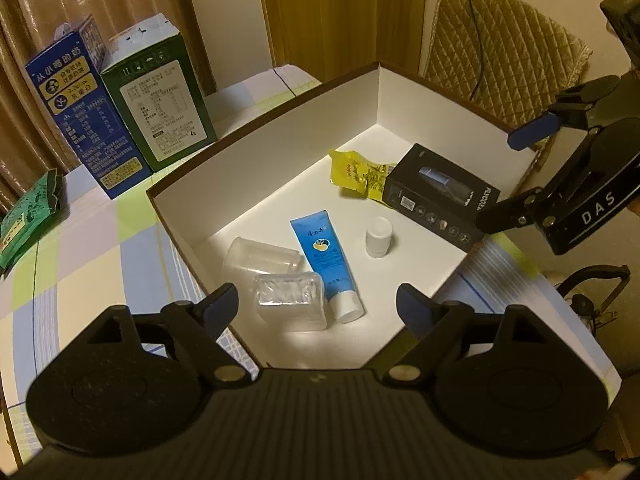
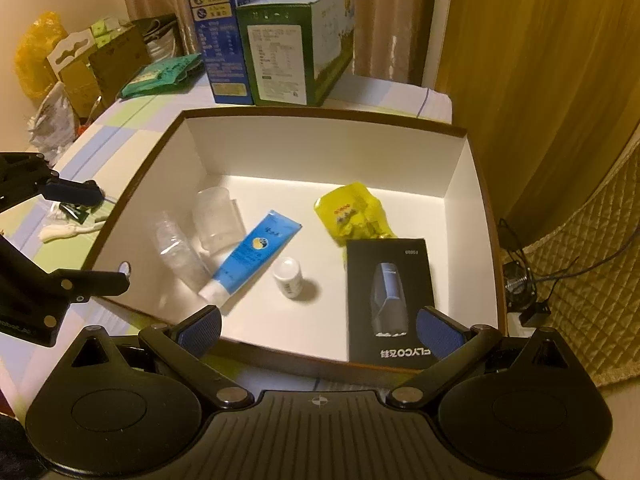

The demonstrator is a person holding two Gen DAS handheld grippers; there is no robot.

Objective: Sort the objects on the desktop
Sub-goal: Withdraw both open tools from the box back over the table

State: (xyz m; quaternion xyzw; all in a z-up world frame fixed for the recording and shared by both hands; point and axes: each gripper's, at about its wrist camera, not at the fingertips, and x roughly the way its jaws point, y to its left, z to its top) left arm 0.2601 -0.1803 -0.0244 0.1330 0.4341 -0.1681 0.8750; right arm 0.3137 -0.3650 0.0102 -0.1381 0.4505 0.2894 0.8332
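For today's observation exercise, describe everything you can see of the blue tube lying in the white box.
The blue tube is a soft squeeze tube, seemingly plastic, with a round yellow and dark emblem, pale printing and a white screw cap. It lies flat on the floor of the white box, its cap on and its crimped end pointing away from the cameras. A clear container lies against one side; no fingers touch it.

Open floor is left at the far end of the white box (image 2: 332,148); nearer, passage is blocked by the blue tube (image 2: 250,256), white bottle (image 2: 289,277) and black carton (image 2: 390,300).
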